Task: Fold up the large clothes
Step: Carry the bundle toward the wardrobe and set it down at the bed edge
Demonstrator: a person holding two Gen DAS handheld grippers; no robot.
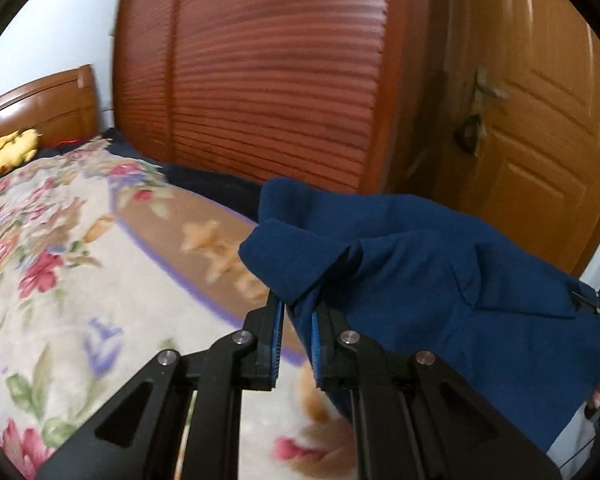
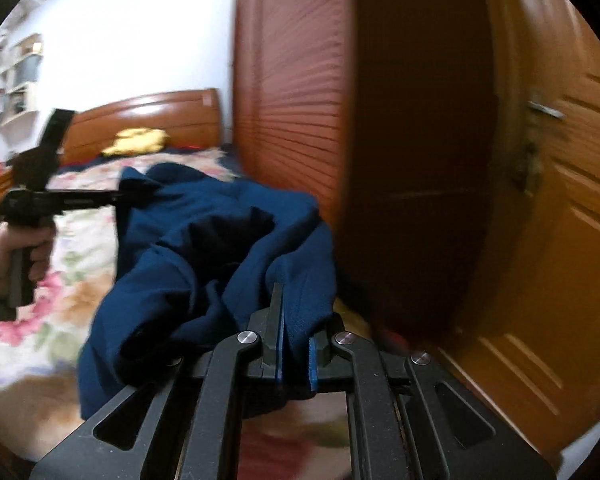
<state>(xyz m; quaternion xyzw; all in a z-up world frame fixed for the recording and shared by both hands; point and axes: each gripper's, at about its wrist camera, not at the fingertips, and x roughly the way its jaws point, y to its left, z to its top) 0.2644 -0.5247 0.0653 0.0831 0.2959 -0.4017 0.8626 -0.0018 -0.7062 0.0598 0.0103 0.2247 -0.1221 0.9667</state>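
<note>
Black left gripper (image 1: 296, 312) clamped on edge of dark-blue cloth garment (image 1: 420, 260); black right gripper (image 2: 296, 320) likewise pinching garment's fabric; garment hanging betw. both, lifted over floral-print bedspread (image 1: 60, 300); red-brown slatted wardrobe (image 1: 260, 72) behind; surroundings blurred.
</note>
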